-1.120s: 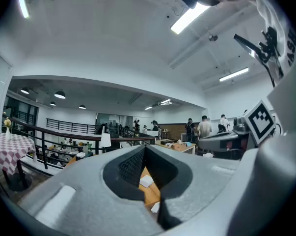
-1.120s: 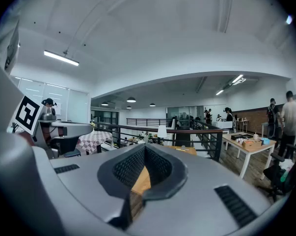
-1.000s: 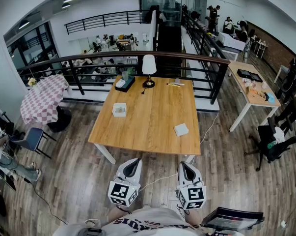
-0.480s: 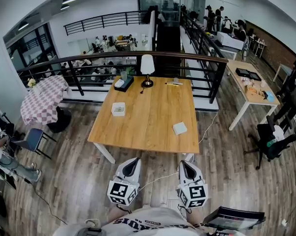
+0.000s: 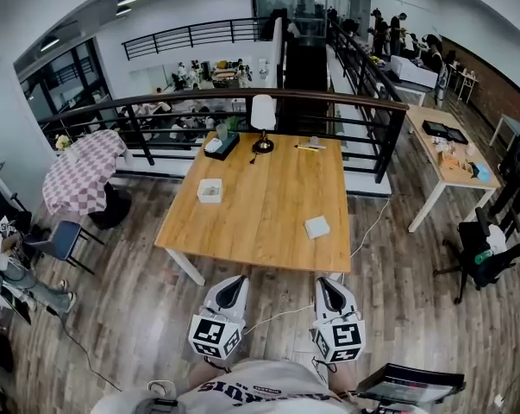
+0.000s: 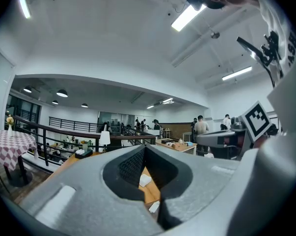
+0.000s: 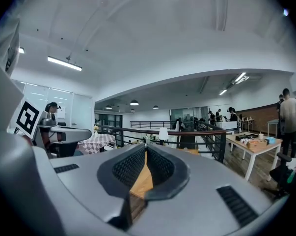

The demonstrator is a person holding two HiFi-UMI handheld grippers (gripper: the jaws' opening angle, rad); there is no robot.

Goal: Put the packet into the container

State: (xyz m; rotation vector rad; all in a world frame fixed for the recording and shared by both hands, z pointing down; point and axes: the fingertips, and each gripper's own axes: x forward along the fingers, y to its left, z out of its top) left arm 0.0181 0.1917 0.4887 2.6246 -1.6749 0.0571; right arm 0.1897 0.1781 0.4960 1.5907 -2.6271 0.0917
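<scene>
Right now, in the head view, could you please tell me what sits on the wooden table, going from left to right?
white container → table lamp → white packet. I left out the dark tray, which overlaps the container's span, and the yellow pencil, which overlaps the packet's.

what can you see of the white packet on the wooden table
The packet is small, white, flat and roughly square; its material cannot be told at this size. It lies flat, slightly turned, near the right edge of the wooden table, towards the near end. Only the table touches it; the white container sits well apart.
</scene>
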